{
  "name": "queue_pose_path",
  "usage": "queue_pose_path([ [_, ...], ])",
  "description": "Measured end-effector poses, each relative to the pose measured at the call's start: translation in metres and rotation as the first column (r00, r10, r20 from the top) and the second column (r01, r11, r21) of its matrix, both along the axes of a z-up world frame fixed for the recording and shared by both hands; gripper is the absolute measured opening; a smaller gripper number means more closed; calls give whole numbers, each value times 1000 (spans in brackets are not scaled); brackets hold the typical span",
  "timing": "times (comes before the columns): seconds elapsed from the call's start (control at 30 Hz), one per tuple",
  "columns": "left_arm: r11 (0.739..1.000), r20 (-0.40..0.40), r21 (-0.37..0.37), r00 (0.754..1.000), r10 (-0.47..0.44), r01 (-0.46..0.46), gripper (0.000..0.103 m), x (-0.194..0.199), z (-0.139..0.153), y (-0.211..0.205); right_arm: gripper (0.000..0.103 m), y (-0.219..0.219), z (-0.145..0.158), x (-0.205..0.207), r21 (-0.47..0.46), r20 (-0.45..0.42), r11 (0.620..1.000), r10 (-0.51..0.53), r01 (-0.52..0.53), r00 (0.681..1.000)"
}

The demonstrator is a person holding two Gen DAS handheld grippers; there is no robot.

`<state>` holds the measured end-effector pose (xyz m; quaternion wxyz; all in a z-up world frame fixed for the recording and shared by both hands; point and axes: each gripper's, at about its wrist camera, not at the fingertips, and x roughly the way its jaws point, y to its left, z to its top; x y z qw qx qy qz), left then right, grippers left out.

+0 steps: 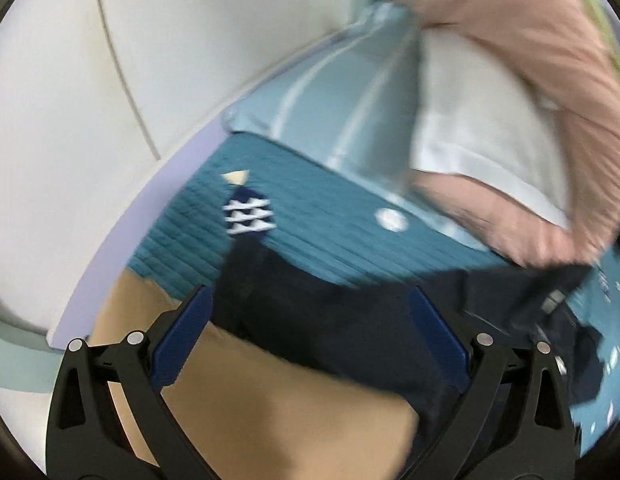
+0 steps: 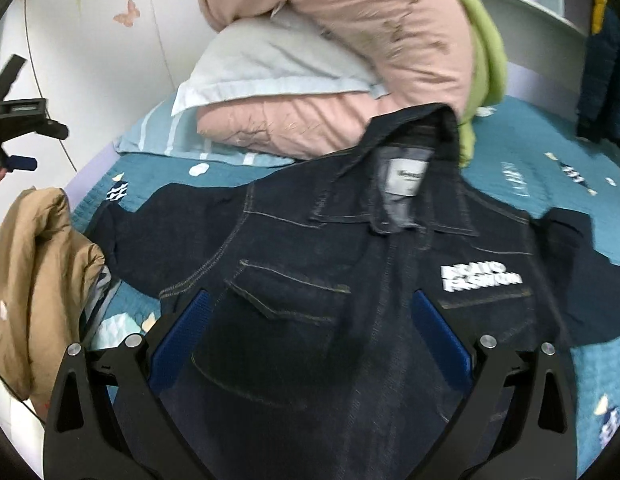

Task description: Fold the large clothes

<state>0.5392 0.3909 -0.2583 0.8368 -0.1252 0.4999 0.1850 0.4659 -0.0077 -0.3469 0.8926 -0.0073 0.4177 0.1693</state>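
Observation:
A dark denim jacket (image 2: 350,272) lies front-up and spread flat on the teal bedspread (image 2: 522,168), collar toward the pillows, with white lettering on one chest side. My right gripper (image 2: 310,320) is open and empty, hovering above the jacket's chest pockets. My left gripper (image 1: 310,320) is open and empty above the jacket's left sleeve (image 1: 330,312) and a tan garment (image 1: 270,408). The left gripper also shows at the far left of the right wrist view (image 2: 18,160).
The tan garment (image 2: 34,280) is bunched at the bed's left edge beside the jacket sleeve. A pink quilt (image 2: 350,20), a pale pillow (image 2: 270,64) and a green blanket (image 2: 482,52) are piled at the head of the bed. A white wall (image 1: 70,80) runs along the left.

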Motion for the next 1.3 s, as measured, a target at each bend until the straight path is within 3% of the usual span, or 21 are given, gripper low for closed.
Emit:
queue_pose_path([
  [0.13,999,-137,11,989,48,-47,98,31,-36,32,96,18,-17,15,-2,-14,1000,26,-26,1000],
  [0.23,996,-278,42,956,90,-82,98,47,-72,56,96,24,-30,25,-9,-31,999,35,-35,999],
  [0.27,993,-333,69,936,117,-99,98,51,-88,67,96,24,-35,28,-7,-40,999,37,-37,999],
  [0.33,985,-370,61,913,170,-159,98,48,-109,87,96,26,-40,31,-1,-50,999,40,-40,998],
  [0.4,983,-384,57,905,183,-174,98,42,-126,96,96,27,-45,32,-4,-53,999,44,-44,998],
  [0.57,988,-378,28,913,151,-151,98,37,-149,102,96,30,-54,37,-8,-70,998,55,-56,996],
  [0.77,988,-343,-99,936,75,-116,97,43,-161,100,96,36,-58,39,-21,-65,997,74,-75,995],
  [0.83,987,-353,-144,936,17,-72,88,47,-170,90,96,40,-58,41,-23,-62,996,79,-80,995],
  [0.87,986,-366,-157,931,-5,-57,76,49,-175,86,96,42,-57,42,-25,-61,996,81,-83,995],
  [0.97,990,-378,-128,926,2,-54,73,51,-182,81,96,50,-56,44,-37,-53,994,100,-102,994],
  [1.03,992,-351,-113,936,15,-58,53,48,-178,79,96,56,-55,46,-39,-47,992,115,-117,992],
  [1.1,988,-295,-147,955,6,-52,23,50,-165,76,96,60,-52,48,-25,-45,991,133,-135,990],
  [1.17,986,-251,-162,968,-11,-31,10,45,-157,70,96,64,-48,52,-5,-40,989,146,-146,988],
  [1.27,988,-152,-157,988,-22,-2,9,45,-126,58,95,70,-48,64,6,-44,988,153,-153,987],
  [1.3,986,-114,-167,993,-15,-4,9,40,-115,56,90,73,-52,70,8,-61,987,161,-161,985],
])
